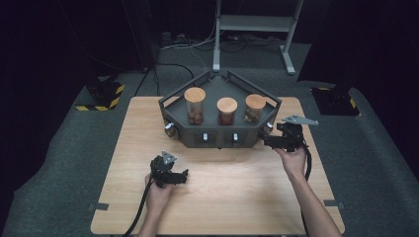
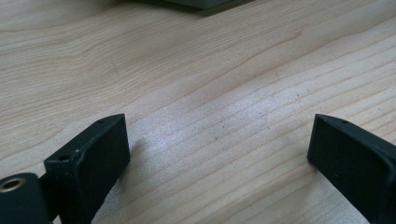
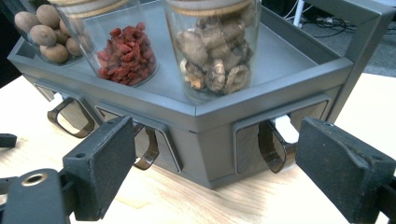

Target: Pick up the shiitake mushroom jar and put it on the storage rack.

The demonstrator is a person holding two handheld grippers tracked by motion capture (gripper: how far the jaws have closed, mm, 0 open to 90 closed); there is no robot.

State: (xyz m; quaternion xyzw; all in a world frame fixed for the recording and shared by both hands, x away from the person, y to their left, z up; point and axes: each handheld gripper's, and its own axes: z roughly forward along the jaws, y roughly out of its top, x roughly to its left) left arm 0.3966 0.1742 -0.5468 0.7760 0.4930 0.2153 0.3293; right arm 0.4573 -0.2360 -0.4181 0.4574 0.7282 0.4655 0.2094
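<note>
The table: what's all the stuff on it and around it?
table: one, light wood, middle of the room.
cabinet: one, dark grey, far side of the table, small drawers along its front.
jars: three, clear glass with wooden lids, standing on the cabinet; brown balls, red berries, tan dried pieces inside.
drawer handles: several, dark and see-through, on the cabinet front.
white stand: one, on the floor behind.
left gripper: black, open above bare wood.
right gripper: black, open, near the cabinet's right drawer.
</note>
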